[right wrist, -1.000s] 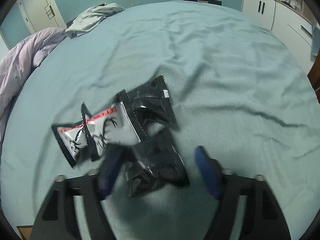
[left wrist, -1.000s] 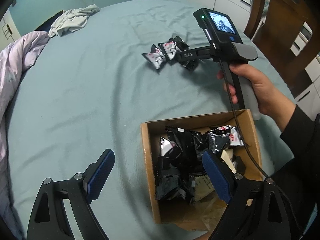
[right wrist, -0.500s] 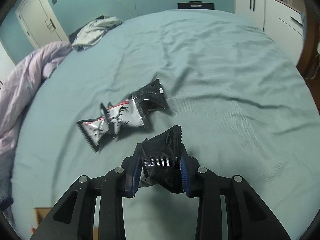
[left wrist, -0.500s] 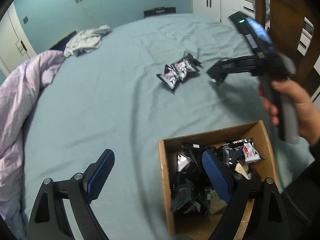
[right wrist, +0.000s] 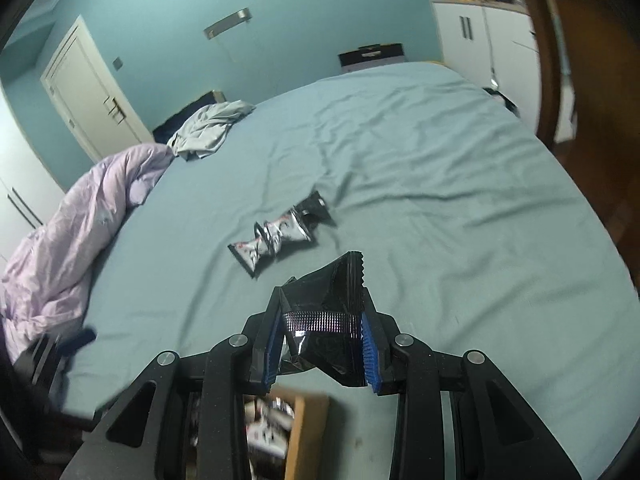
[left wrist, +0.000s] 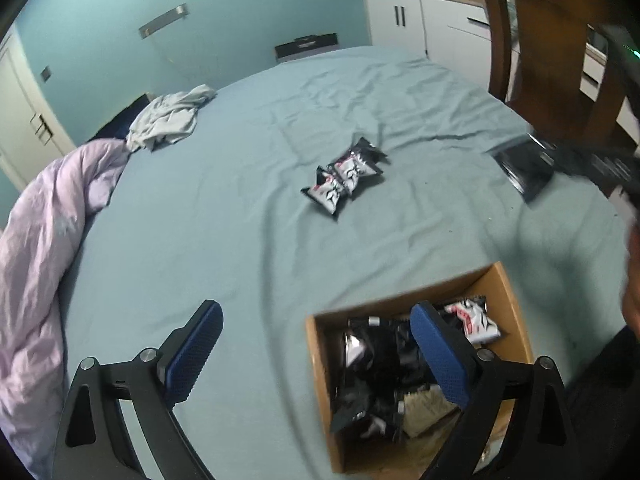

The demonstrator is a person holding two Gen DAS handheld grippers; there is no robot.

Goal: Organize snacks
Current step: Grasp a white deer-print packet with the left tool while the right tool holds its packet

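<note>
My right gripper is shut on a black snack packet and holds it in the air above the bed; the packet also shows blurred in the left wrist view. Three snack packets lie bunched in the middle of the teal bed; they also show in the left wrist view. A cardboard box with several packets inside sits near me; its corner shows low in the right wrist view. My left gripper is open and empty above the box's left edge.
A lilac duvet is heaped along the bed's left side. A grey garment lies at the far left. A wooden chair and white cabinets stand at the right.
My right gripper closed on the black packet, lifted it off the bed and drew back toward the box. My left gripper stayed open and tilted upward a little.
</note>
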